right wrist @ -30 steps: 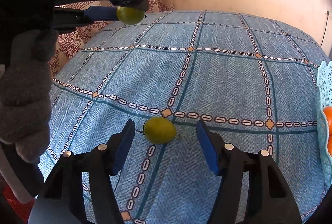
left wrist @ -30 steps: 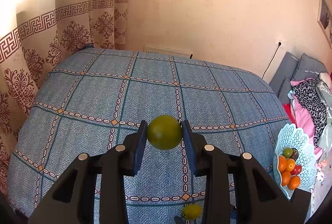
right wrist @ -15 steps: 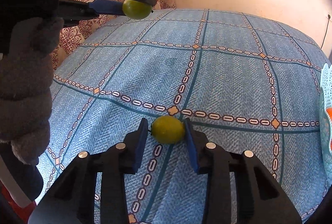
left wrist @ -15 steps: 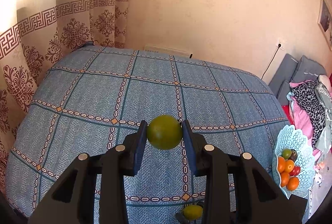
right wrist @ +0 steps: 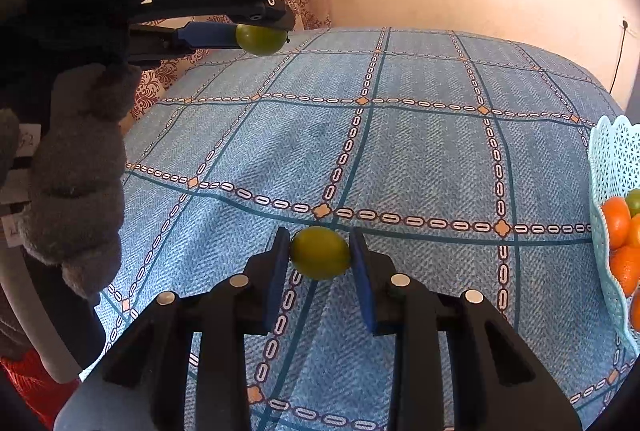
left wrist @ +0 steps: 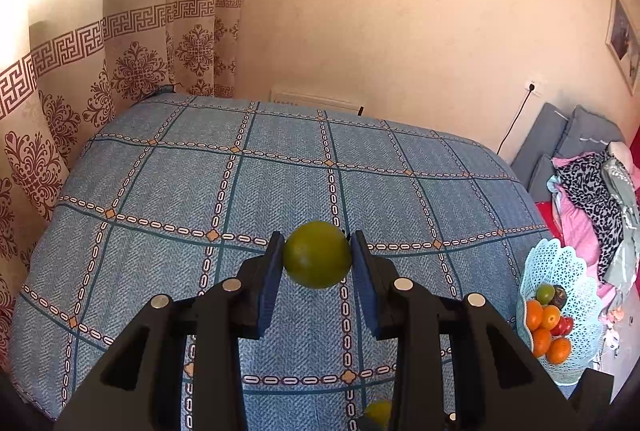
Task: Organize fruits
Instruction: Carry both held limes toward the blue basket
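— Over the blue checked bedspread (right wrist: 420,159), what have your claws got?

— My left gripper (left wrist: 318,263) is clamped on a green fruit (left wrist: 317,254), held up off the bedspread. My right gripper (right wrist: 320,255) has just been closing, and its blue pads now pinch a second green fruit (right wrist: 320,252) low over the bedspread.

— And the basket?

— At the bedspread's right edge stands the pale lattice basket (left wrist: 560,263), with oranges (left wrist: 540,327) and other fruit inside, well apart from both claws.
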A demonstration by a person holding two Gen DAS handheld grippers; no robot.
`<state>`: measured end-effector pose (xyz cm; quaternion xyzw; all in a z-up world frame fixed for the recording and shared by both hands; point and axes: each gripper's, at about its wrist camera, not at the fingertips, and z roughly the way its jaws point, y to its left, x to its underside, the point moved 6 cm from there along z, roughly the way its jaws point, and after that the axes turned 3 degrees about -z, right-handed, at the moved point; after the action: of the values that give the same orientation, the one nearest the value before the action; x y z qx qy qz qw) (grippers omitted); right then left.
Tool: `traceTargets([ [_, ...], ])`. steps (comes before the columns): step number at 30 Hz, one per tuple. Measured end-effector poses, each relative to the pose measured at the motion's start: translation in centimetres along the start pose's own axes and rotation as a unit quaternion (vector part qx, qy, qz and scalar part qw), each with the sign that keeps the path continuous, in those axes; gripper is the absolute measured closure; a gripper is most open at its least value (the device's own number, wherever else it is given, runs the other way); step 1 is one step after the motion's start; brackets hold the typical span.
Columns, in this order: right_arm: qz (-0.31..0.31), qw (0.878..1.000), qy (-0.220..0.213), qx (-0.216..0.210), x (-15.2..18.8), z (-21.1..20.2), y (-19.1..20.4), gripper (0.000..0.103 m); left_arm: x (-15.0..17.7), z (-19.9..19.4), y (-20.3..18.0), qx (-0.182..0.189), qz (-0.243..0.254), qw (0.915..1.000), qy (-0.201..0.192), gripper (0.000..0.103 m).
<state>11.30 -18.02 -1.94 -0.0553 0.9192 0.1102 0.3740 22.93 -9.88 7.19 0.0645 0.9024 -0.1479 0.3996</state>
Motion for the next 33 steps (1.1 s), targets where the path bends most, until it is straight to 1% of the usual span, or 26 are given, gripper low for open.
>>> traceTargets([
  [9, 0.017, 0.999, -0.03, 0.019, -0.7, -3.9, -1.8, 0.071, -0.1, -1.1, -1.1, 0.01, 0.01, 0.9998, -0.011, 0.068],
  [17, 0.045, 0.996, -0.056, 0.054, -1.1, -6.7, -5.4, 0.071, 0.1, -2.3, -3.1, 0.028, 0.03, 0.999, -0.02, 0.068],
  [26, 0.089, 0.988, -0.079, 0.099, -0.5, -10.2, -10.5, 0.071, 1.6, -2.8, -6.9, 0.057, 0.066, 0.9961, -0.012, 0.068],
  [33, 0.128, 0.978, -0.095, 0.136, 0.8, -12.8, -14.8, 0.071, 3.6, -3.3, -10.8, 0.089, 0.104, 0.9906, -0.003, 0.068],
])
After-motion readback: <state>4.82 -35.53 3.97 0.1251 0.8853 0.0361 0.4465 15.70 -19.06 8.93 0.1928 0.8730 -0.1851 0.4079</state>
